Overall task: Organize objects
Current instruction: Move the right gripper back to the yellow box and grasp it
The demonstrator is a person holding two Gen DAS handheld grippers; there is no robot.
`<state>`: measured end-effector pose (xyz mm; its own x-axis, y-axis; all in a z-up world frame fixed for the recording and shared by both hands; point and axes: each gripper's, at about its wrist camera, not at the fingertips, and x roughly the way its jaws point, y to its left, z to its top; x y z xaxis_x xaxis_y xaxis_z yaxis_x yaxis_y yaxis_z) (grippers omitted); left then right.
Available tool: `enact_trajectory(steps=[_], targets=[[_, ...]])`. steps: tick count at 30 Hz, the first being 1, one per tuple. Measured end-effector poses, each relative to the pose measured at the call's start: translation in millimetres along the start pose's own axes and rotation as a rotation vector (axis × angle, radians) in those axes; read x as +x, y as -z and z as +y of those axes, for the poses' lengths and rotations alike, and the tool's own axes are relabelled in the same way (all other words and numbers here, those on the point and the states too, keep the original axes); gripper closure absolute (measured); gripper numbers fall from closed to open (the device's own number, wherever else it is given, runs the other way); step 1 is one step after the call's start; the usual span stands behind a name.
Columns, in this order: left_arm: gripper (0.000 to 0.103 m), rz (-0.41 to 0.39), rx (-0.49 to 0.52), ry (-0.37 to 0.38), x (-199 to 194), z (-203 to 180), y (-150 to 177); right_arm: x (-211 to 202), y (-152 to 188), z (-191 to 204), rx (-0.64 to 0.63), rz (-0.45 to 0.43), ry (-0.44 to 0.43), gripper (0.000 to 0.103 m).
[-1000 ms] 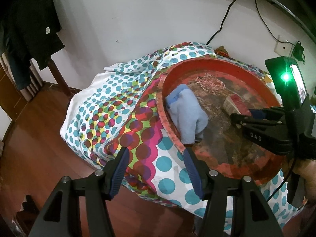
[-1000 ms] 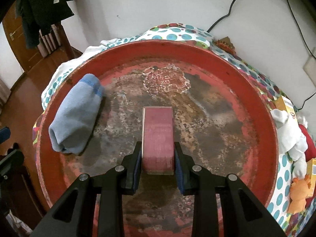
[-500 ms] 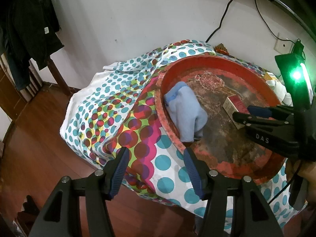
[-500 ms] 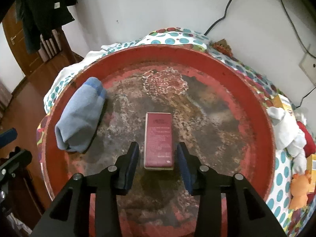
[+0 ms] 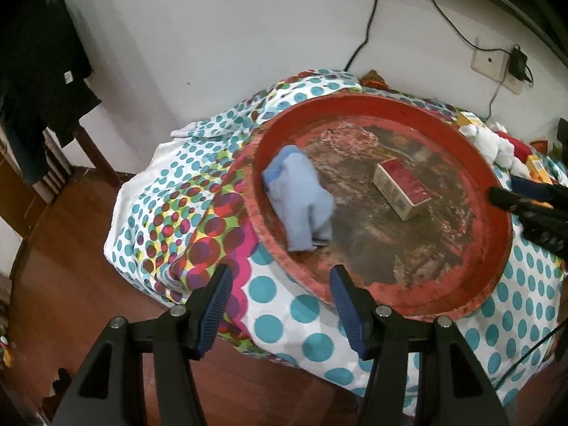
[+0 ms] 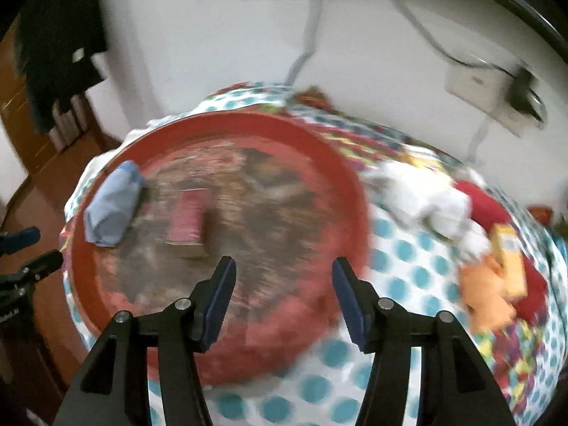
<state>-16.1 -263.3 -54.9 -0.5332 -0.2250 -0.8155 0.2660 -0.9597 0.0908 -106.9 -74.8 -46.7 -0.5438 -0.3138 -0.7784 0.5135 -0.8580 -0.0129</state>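
Right gripper (image 6: 282, 296) has its jaws parted and empty, and they have just been opening; nothing sits between the pads now; the red box (image 6: 187, 223) lies flat in the red tray (image 6: 351, 191), out at about eleven o'clock from the fingertips. This view is smeared with blur, so edges are hard to judge. Left gripper (image 5: 278, 307) hangs with its jaws apart too, holding nothing, just off the tray's near rim over the spotted cloth (image 5: 170, 213).

Inside the tray, the blue sock (image 5: 301, 198) rests against the wall at nine o'clock; the box sits near the centre, well apart from it. Off at three o'clock, beyond the rim, a heap waits on the cloth: white soft toy (image 6: 422, 198), orange toy (image 6: 493, 294), a yellow carton (image 6: 509, 259).

My read: the box is delivered and the next pick lies in that heap; best to keep the jaws wide, let the view steady before committing, and come down squarely over one item so neighbours aren't dragged along.
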Motion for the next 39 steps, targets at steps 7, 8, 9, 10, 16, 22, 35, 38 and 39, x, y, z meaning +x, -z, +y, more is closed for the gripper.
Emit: enact_trajectory(steps=[7, 8, 9, 10, 16, 22, 35, 38, 39], targets=[[0.045, -0.010, 0.060, 0.042, -8.1, -29.0, 3.0, -30.6, 35.1, -94.7, 0.157, -0.029, 0.104, 0.049], [0.045, -0.011, 0.071, 0.051, -9.9, -34.0, 3.6, -33.0, 39.7, -107.9, 0.173, -0.033, 0.113, 0.049], [0.045, -0.013, 0.078, 0.059, -11.4, -38.3, 3.9, -37.3, 46.1, -123.7, 0.197, -0.034, 0.130, 0.049], [0.045, -0.016, 0.088, 0.066, -12.9, -43.1, 4.5, -41.4, 51.0, -136.1, 0.217, -0.035, 0.151, 0.049], [0.045, -0.020, 0.145, 0.092, -19.3, -71.0, 9.9, -55.0, 78.2, -196.4, 0.312, -0.027, 0.202, 0.049], [0.045, -0.022, 0.199, 0.106, -23.7, -95.1, 17.6, -48.3, 88.7, -212.5, 0.342, -0.031, 0.165, 0.050], [0.045, -0.010, 0.284, 0.113, -21.8, -124.4, 30.3, -12.9, 31.3, -223.5, 0.394, -0.062, 0.088, 0.050], [0.045, 0.002, 0.297, 0.112, -18.5, -127.3, 32.2, 4.4, 19.4, -230.2, 0.403, -0.030, 0.093, 0.050], [0.045, 0.006, 0.298, 0.112, -17.2, -127.8, 32.8, 9.0, 16.8, -231.5, 0.399, -0.016, 0.102, 0.050]])
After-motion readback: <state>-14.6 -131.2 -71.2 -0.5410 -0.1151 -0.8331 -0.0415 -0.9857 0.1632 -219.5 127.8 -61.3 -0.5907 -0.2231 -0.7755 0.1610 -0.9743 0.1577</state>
